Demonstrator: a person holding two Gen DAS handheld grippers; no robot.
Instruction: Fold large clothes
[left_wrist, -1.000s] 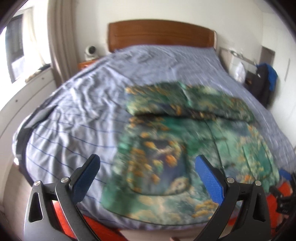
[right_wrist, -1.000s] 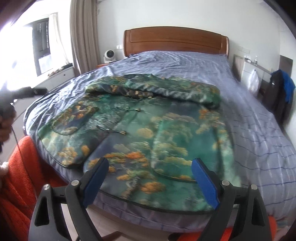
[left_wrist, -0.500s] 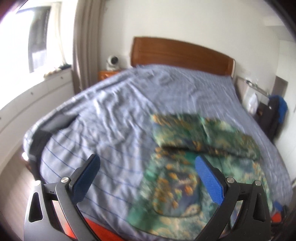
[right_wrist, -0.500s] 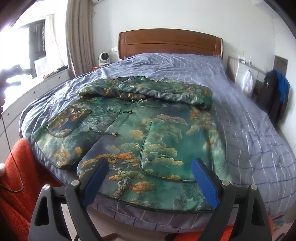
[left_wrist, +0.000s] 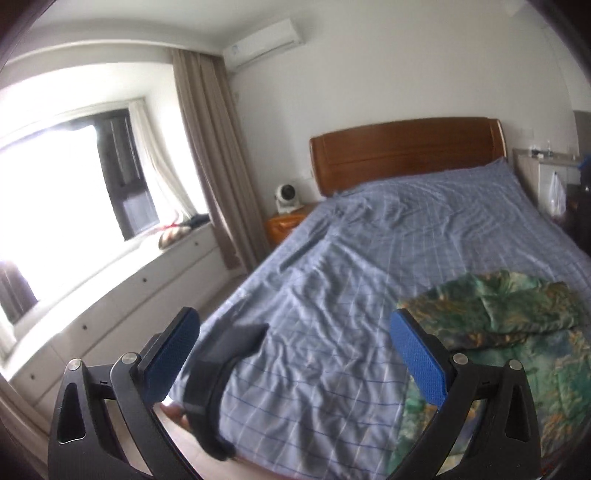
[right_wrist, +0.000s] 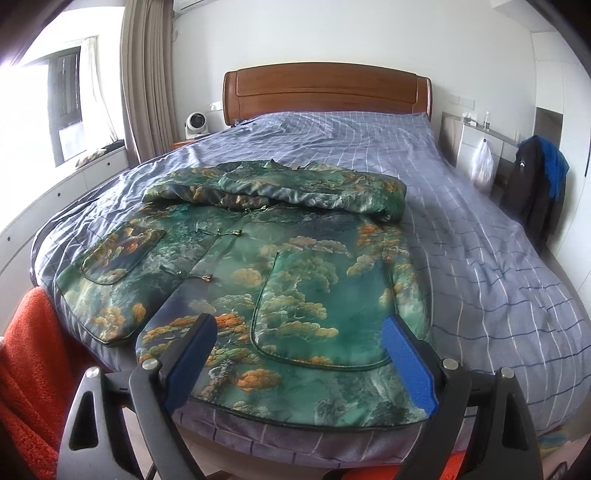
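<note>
A green padded jacket (right_wrist: 280, 266) with orange cloud patterns lies flat on the blue checked bed (right_wrist: 498, 258), its sleeves folded across the top. My right gripper (right_wrist: 299, 343) hovers open over the jacket's lower hem at the foot of the bed, with nothing between its blue pads (right_wrist: 406, 362). In the left wrist view the jacket (left_wrist: 517, 321) shows only at the lower right. My left gripper (left_wrist: 295, 347) is open and held up, aimed at the bed's left side and the window, away from the jacket.
A wooden headboard (right_wrist: 325, 92) stands at the far end. A small white fan (right_wrist: 195, 123) sits on the nightstand. Curtain (left_wrist: 214, 155) and window sill cabinets (left_wrist: 110, 288) run along the left. An orange towel (right_wrist: 33, 369) hangs at the bed's foot. Dark clothes (right_wrist: 535, 184) hang at the right.
My left gripper has risen and swung left, so the jacket slid from the middle of its view to the lower right corner. The right gripper has hardly moved.
</note>
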